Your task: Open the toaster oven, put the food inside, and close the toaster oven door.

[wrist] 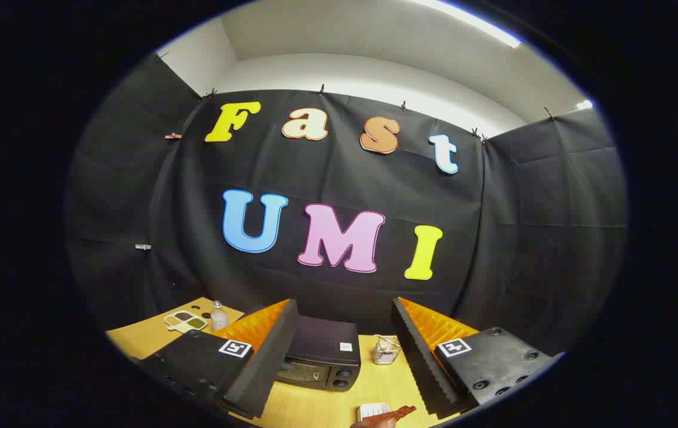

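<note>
- Two fingers of the gripper (339, 356) reach forward with a wide gap between them, spread apart and pinching nothing; each finger carries a square black-and-white marker near its base
- between the fingers, on the wooden table (309, 407), stands the toaster oven (322, 353), dark, its top and control knobs facing the camera; whether its door is open or closed cannot be told from this high angle
- closer than the oven and near the right finger lies a small white dish (373, 409) with a reddish-brown piece of food (391, 414) just beside it, touching or overlapping its rim
- a small wire basket (386, 349) sits to the right of the oven, just inside the right finger
- beyond the left finger, well apart from the oven, a divided white plate (185, 321) holds brown and green contents; a small clear bottle (218, 315) stands just beside it
- behind everything hangs the black cloth wall
</note>
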`<move>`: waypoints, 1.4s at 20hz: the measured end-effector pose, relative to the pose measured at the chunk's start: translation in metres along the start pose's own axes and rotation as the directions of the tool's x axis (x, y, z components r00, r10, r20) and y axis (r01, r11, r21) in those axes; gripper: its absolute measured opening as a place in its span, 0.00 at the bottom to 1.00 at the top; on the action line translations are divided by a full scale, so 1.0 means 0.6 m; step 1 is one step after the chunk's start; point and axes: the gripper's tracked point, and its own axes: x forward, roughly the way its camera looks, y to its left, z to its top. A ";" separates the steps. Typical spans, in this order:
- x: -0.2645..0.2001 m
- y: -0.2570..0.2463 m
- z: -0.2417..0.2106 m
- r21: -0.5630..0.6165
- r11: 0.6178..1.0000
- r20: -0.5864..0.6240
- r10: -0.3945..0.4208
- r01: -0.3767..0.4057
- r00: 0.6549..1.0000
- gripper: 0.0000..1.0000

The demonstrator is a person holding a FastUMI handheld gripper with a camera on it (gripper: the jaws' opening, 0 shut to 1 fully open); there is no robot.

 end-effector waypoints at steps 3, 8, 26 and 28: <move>0.002 -0.003 -0.002 0.003 1.000 -0.001 -0.003 0.003 1.000 0.97; 0.006 -0.007 -0.004 0.037 0.999 -0.011 -0.014 0.014 1.000 0.97; 0.012 0.011 0.002 0.058 0.998 -0.015 -0.004 0.005 1.000 0.97; 0.021 0.033 -0.006 0.069 0.998 -0.019 0.014 -0.012 1.000 0.97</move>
